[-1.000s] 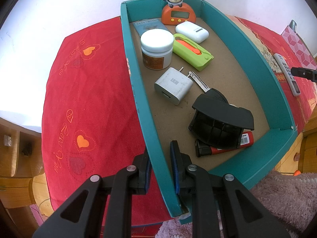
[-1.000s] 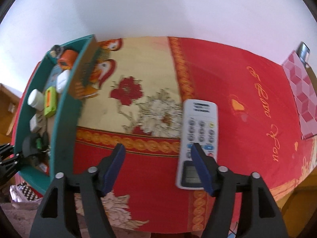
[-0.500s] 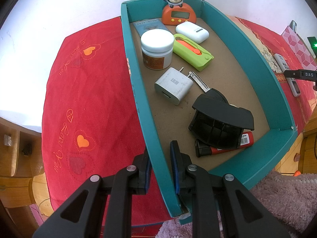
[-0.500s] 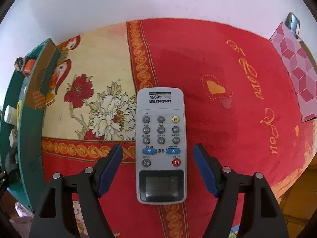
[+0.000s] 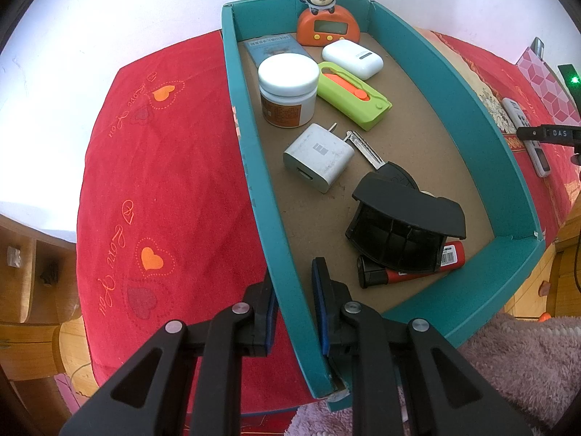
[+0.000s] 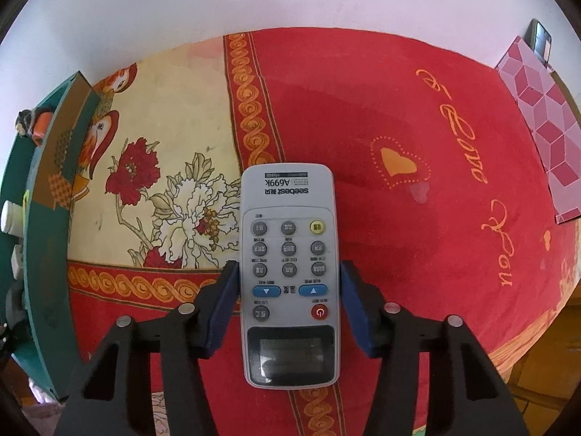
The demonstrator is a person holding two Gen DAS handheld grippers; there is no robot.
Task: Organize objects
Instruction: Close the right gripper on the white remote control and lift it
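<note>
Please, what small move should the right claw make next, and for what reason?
Probably it should finish closing and then lift. The right claw is closing with the remote control between its pads, and the remote control lies flat on the red cloth, outside the teal box. The left claw is shut on the box wall, so the box seems ready to receive it.

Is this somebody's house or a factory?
Most likely a home, perhaps a bedroom. The red cloth with hearts and flowers looks like a household spread, wooden furniture stands beside it, and the teal box holds home odds and ends, like a monkey clock and a charger.
</note>
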